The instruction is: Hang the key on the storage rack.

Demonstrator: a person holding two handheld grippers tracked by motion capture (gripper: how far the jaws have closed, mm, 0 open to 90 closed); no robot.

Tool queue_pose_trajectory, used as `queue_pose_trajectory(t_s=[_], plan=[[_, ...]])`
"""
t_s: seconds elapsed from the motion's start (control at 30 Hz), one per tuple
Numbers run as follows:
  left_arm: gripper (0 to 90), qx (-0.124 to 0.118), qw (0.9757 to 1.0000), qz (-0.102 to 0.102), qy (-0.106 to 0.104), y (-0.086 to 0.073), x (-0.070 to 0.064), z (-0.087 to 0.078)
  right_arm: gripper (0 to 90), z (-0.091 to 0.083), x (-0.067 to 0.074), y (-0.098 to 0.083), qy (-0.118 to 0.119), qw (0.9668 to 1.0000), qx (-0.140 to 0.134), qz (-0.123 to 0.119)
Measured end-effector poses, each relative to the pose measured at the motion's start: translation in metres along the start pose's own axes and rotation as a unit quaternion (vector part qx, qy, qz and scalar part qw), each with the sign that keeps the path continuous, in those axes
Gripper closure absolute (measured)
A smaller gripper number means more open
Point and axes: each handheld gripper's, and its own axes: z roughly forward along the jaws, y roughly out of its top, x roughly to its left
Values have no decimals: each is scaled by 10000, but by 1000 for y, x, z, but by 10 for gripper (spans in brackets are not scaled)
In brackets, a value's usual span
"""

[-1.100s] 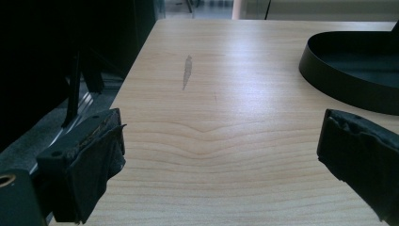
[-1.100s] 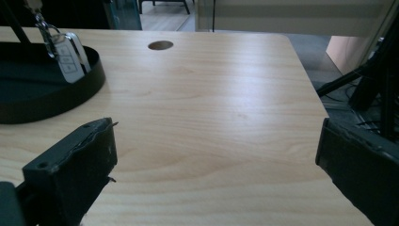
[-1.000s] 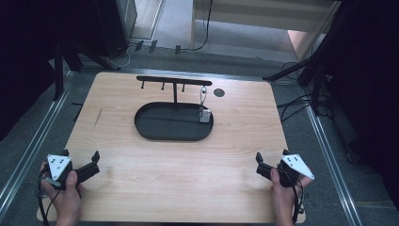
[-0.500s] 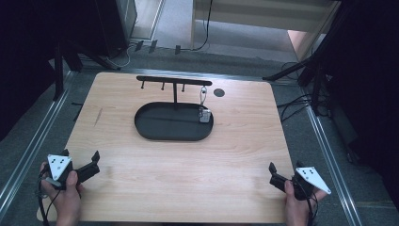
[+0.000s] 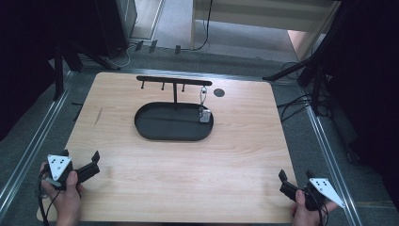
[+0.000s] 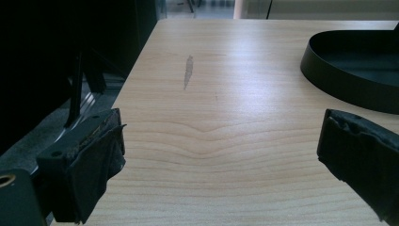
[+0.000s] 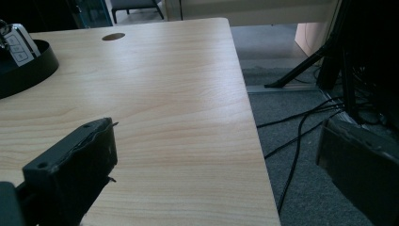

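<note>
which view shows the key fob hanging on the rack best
The high view: the key fob hangs whole from the rack, at the tray's right end. The right gripper view catches part of it at the left edge.

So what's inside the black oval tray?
The tray holds the foot of the hook stand and a small grey key fob hanging from the stand by a clip, at the tray's right end. The rest looks bare; the near wall hides a strip of its floor.
</note>
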Motion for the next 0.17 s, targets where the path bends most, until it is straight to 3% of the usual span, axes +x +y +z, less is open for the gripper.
queue_pose_trajectory(t_s=[0.17], plan=[[16,1,10000,-6,6,0,0,0,0,3,5,-2,-79,9998,23,-202]])
